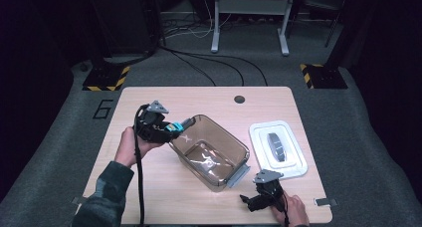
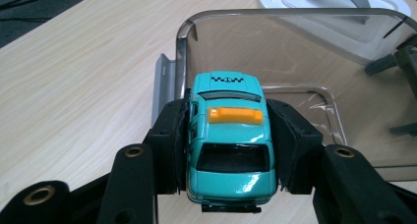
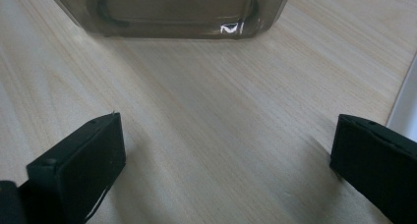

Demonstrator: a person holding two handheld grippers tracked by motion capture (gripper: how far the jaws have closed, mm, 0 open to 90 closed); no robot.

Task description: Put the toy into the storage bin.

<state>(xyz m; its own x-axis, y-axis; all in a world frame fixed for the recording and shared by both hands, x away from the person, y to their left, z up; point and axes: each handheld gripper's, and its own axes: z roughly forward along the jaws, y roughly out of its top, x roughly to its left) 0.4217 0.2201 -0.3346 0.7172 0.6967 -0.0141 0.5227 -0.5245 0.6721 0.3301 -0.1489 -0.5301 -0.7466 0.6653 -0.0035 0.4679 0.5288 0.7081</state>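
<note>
A teal toy taxi (image 2: 230, 140) with an orange roof sign sits clamped between the jaws of my left gripper (image 2: 228, 145), nose toward the camera. That gripper (image 1: 171, 127) hovers at the left rim of a clear smoky plastic bin (image 1: 211, 150), which holds nothing that I can see. The taxi (image 1: 174, 127) shows as a teal spot at the bin's near-left corner. My right gripper (image 1: 249, 201) rests low near the table's front edge with its jaws wide apart above bare wood (image 3: 226, 150). The bin's wall (image 3: 172, 13) lies ahead of it.
A white lid (image 1: 277, 148) with a grey handle lies flat to the right of the bin. The light wooden table (image 1: 149, 197) has a round cable hole (image 1: 239, 99) at its back edge. Cables and stand feet lie on the grey floor beyond.
</note>
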